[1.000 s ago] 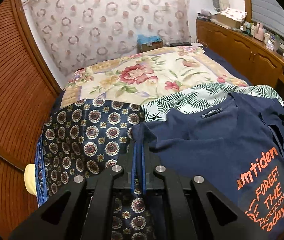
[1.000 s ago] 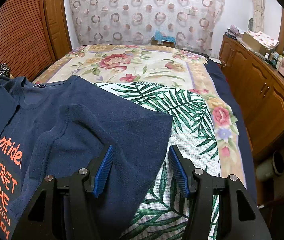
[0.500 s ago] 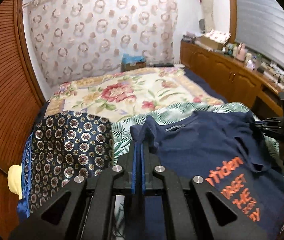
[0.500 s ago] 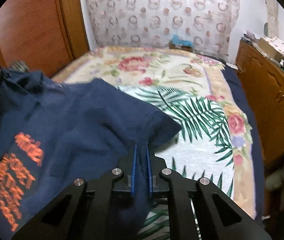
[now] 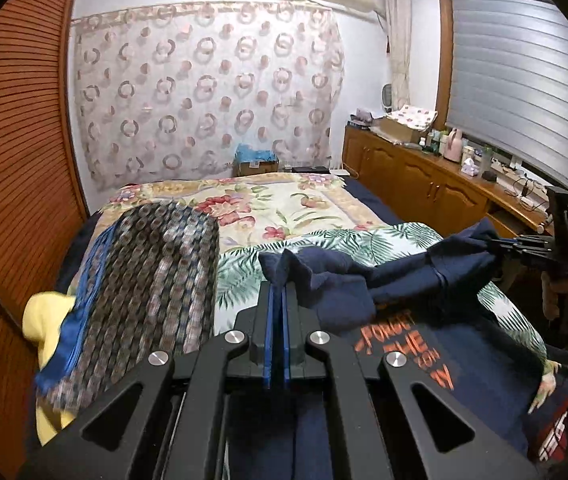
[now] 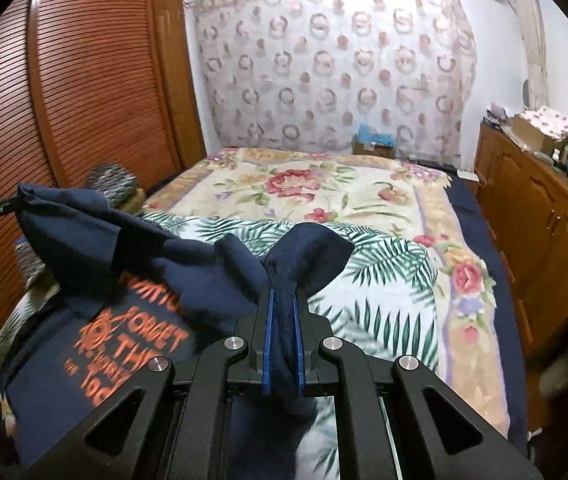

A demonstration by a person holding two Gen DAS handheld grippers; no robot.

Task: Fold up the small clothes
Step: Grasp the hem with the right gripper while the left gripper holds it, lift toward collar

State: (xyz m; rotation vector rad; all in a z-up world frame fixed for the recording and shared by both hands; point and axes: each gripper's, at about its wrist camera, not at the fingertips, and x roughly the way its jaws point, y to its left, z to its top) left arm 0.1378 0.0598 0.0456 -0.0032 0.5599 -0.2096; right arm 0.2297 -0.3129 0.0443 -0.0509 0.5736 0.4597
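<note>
**Both tools clamped on navy T-shirt, top edge raised off bed**

Left tool (image 5: pixel 277 300): fingers closed to a thin slit, a fold of the navy T-shirt (image 5: pixel 347 284) pinched between the blue pads (image 5: pixel 270 320). Right tool (image 6: pixel 282 308): likewise closed, with a thicker wad of the same cloth gripped and a flap standing up beyond the tips.

Position of garment: the shirt's upper edge is stretched between the two tools, running side to side across the near end of the bed (image 5: pixel 284 208). The printed front with the orange lettering (image 6: pixel 124 344) hangs below that edge and drapes onto the palm-leaf cloth (image 6: pixel 383 264). In the left wrist view the right tool (image 5: pixel 523 246) shows at far right, holding the opposite corner; the span between sags slightly.

Governing relation: the held edge is the long axis — it lies crosswise, each tool at one end, neither nearer the body of the shirt. Judgement: the next fold depends on both ends travelling together; uneven travel would skew the crease.

Adjacent: a patterned dark cloth (image 5: pixel 152 280) at left — blurred, apart from the shirt.
</note>
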